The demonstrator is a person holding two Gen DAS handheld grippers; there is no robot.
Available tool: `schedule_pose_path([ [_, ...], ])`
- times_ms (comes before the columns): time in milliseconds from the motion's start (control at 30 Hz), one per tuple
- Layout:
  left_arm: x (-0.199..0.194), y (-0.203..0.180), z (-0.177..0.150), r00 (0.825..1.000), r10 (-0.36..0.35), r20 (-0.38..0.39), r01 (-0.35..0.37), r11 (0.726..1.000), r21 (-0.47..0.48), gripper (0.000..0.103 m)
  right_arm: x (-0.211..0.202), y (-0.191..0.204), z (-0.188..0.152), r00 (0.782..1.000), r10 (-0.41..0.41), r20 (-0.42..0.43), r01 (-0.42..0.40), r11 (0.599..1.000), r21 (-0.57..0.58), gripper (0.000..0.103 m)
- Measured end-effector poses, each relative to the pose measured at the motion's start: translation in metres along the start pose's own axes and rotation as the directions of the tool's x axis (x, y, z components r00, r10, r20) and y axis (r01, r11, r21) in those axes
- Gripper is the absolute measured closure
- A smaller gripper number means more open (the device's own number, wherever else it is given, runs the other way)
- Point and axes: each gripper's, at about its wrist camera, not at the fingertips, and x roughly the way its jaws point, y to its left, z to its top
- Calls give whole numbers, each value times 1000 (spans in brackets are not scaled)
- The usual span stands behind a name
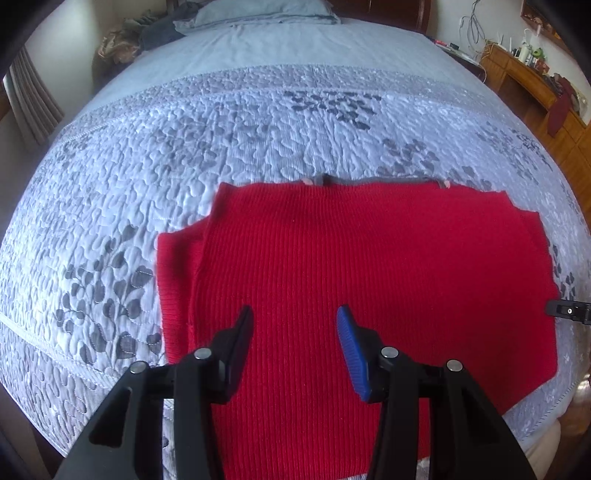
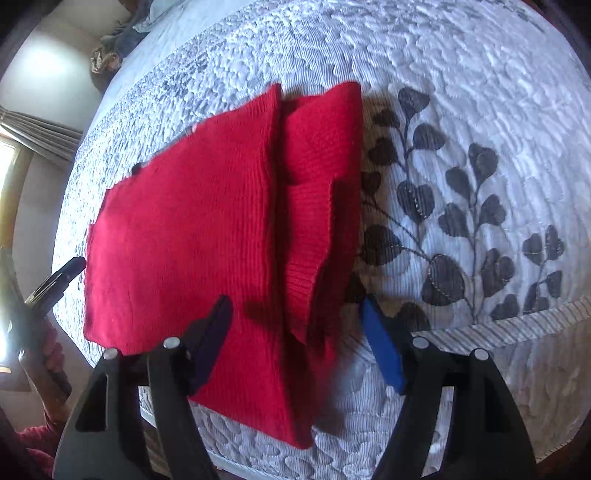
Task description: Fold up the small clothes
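A red ribbed knit sweater [image 1: 369, 258] lies flat on the quilted bed [image 1: 221, 129], a grey collar edge showing at its far side. In the right wrist view the sweater [image 2: 184, 240] has a sleeve [image 2: 317, 184] folded in along its right side. My left gripper [image 1: 295, 321] hovers open over the sweater's near part, nothing between its fingers. My right gripper [image 2: 295, 310] stands open above the sleeve's cuff end and holds nothing. The tip of the other gripper [image 2: 62, 277] shows at the sweater's left edge, and one [image 1: 569, 312] shows at its right edge.
The pale blue quilt with dark leaf print [image 2: 480, 110] spreads around the sweater. A pillow [image 1: 258, 11] and a heap of clothes [image 1: 125, 37] lie at the head. A wooden dresser [image 1: 535, 85] stands at the right. A person's hand [image 2: 51, 354] grips the left tool.
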Motion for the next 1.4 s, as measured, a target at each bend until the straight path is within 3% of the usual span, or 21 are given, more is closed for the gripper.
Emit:
schedule_pose_path([
  [233, 40, 13, -3, 997, -12, -79, 10, 1000, -23, 53, 7, -1, 4, 1000, -1, -3, 1, 1000, -2, 30],
  [700, 50, 24, -5, 990, -97, -98, 96, 995, -19, 47, 9, -4, 6, 997, 81, -9, -81, 996, 32, 39],
  [900, 50, 24, -6, 989, -111, -102, 111, 994, 0, 45, 9, -13, 9, 992, 125, -18, -123, 990, 67, 60],
  [967, 50, 24, -5, 988, -114, -108, 115, 993, 1, 45, 7, -12, 9, 990, 140, -25, -137, 988, 76, 75],
  [1000, 51, 24, -4, 987, -116, -112, 117, 993, 2, 44, 6, -11, 9, 990, 140, -26, -137, 987, 83, 77],
  [1100, 53, 25, -3, 983, -136, -122, 138, 990, 11, 41, -2, -1, 10, 997, 74, -24, -72, 995, 75, 82],
  [1200, 54, 28, -2, 975, -180, -130, 183, 983, 13, 35, -15, 28, 11, 998, -66, 3, 66, 998, -12, 84],
  [1300, 54, 26, -2, 974, -181, -133, 186, 982, 26, 34, -27, 76, 12, 976, -213, 53, 219, 964, -153, 84],
  [1400, 55, 25, -2, 972, -189, -137, 195, 980, 29, 31, -32, 115, 14, 960, -267, 87, 280, 930, -240, 84],
])
